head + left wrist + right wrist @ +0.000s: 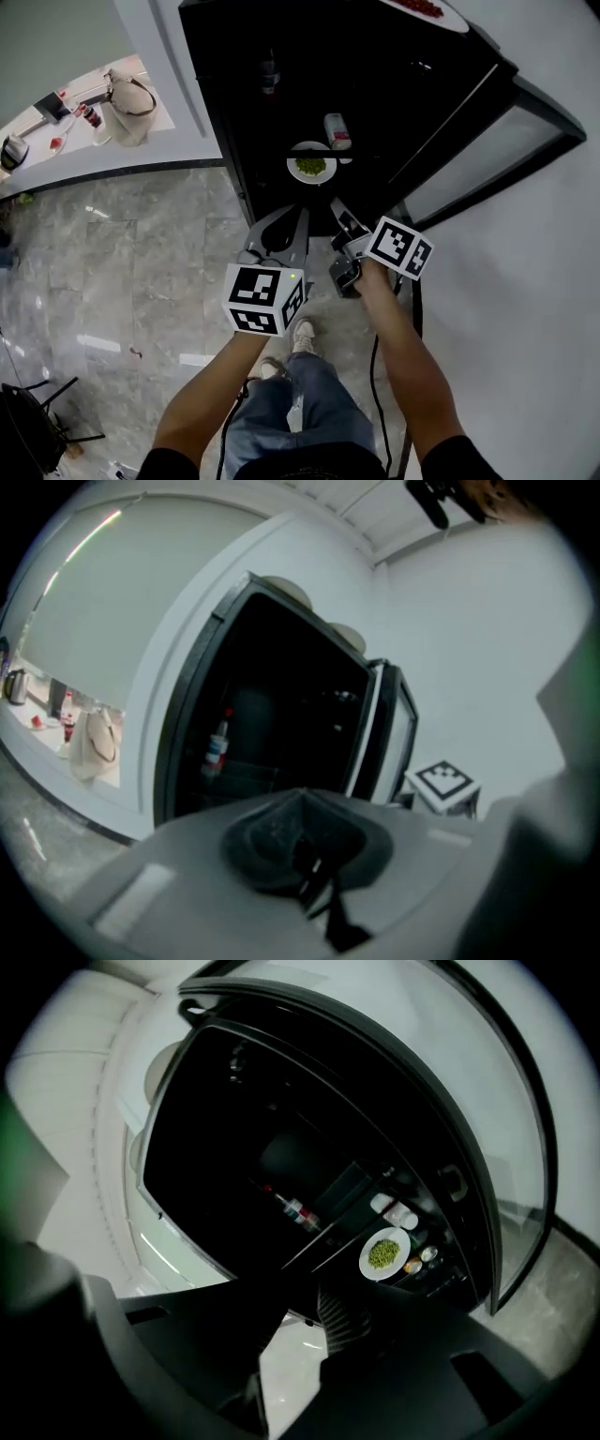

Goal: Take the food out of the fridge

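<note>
The black fridge [375,84] stands open and dark inside. On a shelf lies a white plate of green food [310,167] beside a white container [337,131]. In the right gripper view the same plate [384,1252] sits right of centre, under white containers [398,1211], with a bottle [292,1208] further in. My left gripper [292,217] hovers just in front of the fridge, jaws together and empty; its own view shows the left gripper [302,794] aimed at a bottle [217,745]. My right gripper [339,211] is close below the plate, open, with nothing between its jaws [309,1307].
The glass fridge door [487,150] swings out to the right. A plate of red food [427,7] rests on the fridge top. A beige bag [127,108] lies on a counter at the left. Marble floor [141,262] spreads below, with a black stand [28,412] at the lower left.
</note>
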The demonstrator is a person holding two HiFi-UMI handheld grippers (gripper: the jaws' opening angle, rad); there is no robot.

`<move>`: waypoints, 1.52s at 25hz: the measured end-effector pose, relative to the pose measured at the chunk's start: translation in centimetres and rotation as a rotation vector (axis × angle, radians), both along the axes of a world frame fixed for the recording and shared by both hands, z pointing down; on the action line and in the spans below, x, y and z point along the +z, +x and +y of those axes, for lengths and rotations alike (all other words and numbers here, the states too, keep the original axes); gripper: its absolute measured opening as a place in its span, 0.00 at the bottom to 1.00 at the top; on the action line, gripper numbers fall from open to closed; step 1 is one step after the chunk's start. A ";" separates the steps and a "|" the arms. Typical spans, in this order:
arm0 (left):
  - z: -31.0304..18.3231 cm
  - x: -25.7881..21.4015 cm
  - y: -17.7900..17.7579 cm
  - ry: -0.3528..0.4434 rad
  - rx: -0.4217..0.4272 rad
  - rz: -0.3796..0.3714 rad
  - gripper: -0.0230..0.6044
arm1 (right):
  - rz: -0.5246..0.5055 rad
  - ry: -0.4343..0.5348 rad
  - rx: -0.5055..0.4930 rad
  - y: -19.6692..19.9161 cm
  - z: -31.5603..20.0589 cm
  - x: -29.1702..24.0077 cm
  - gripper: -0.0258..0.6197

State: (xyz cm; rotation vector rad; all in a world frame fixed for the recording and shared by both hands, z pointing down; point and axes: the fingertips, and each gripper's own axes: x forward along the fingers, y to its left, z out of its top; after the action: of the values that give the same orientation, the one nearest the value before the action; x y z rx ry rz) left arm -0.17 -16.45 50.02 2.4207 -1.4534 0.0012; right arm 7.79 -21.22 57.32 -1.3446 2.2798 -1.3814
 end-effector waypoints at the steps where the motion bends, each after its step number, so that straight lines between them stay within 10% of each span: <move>1: -0.3 1.0 -0.1 0.003 -0.002 -0.002 0.04 | -0.046 -0.017 0.017 0.1 -0.6 1.5 0.16; 19: -6.0 15.3 -0.6 0.052 0.026 -0.059 0.04 | -0.434 -0.190 0.229 -0.5 -11.8 22.2 0.25; 38: -7.6 18.3 -1.5 0.027 0.032 -0.079 0.04 | -0.548 -0.290 0.321 -0.8 -15.2 24.4 0.06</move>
State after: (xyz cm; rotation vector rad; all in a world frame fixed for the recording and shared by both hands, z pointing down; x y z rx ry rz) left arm -1.68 -24.00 68.37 2.4920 -1.4565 0.0861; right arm 7.00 -36.45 81.69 -1.1455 1.4921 -1.7376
